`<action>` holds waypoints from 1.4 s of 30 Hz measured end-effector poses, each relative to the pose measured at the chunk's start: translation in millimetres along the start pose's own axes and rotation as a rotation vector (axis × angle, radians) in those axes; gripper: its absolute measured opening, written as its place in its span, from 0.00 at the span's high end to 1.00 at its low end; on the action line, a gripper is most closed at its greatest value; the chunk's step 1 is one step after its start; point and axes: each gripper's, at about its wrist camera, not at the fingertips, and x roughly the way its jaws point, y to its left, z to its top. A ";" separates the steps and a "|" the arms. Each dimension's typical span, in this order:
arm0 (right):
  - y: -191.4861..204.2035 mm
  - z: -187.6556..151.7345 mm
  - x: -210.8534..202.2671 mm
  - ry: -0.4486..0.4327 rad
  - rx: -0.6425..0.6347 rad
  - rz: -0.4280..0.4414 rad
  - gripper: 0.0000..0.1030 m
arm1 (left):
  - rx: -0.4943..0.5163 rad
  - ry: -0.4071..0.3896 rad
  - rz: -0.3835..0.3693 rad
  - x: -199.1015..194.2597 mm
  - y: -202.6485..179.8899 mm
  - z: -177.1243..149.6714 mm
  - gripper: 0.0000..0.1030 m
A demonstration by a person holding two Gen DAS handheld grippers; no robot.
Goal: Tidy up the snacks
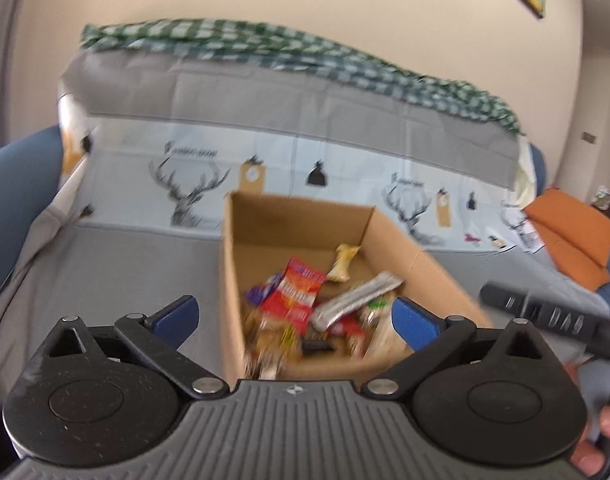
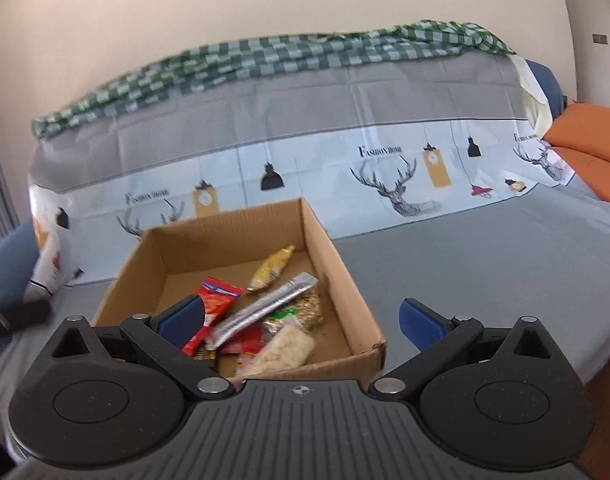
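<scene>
An open cardboard box (image 1: 417,256) (image 2: 337,264) stands on a grey sofa seat. Inside lie several snack packets: a red packet (image 1: 299,294) (image 2: 219,296), a silver bar (image 1: 353,300) (image 2: 265,306), a yellow packet (image 1: 345,262) (image 2: 273,268) and a clear bag of pale pieces (image 2: 283,350). My left gripper (image 1: 295,318) is open and empty, just above the box's near end. My right gripper (image 2: 301,320) is open and empty, over the box's near right corner. The left view is blurred.
The sofa (image 2: 485,264) has a grey cover with a deer-print band and a green checked cloth (image 2: 265,60) along its back. Orange cushions (image 1: 573,236) (image 2: 593,148) lie at the right end. The other gripper's black body (image 1: 545,314) shows at right in the left view.
</scene>
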 end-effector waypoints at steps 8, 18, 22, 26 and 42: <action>24.0 -14.0 18.4 0.101 -0.114 0.015 0.01 | 0.014 0.141 0.019 30.2 10.0 -33.0 0.00; 33.9 -16.2 20.9 0.109 -0.164 0.012 0.01 | -0.001 0.203 0.029 44.5 17.4 -32.6 0.00; 35.2 -17.6 21.3 0.117 -0.172 0.011 0.01 | -0.005 0.205 0.025 46.1 15.6 -31.6 0.00; 36.7 -18.9 21.3 0.118 -0.182 0.011 0.01 | -0.012 0.212 0.031 47.3 17.0 -32.0 0.00; 39.3 -19.7 22.7 0.119 -0.203 0.014 0.01 | -0.009 0.218 0.033 48.9 16.4 -32.3 0.00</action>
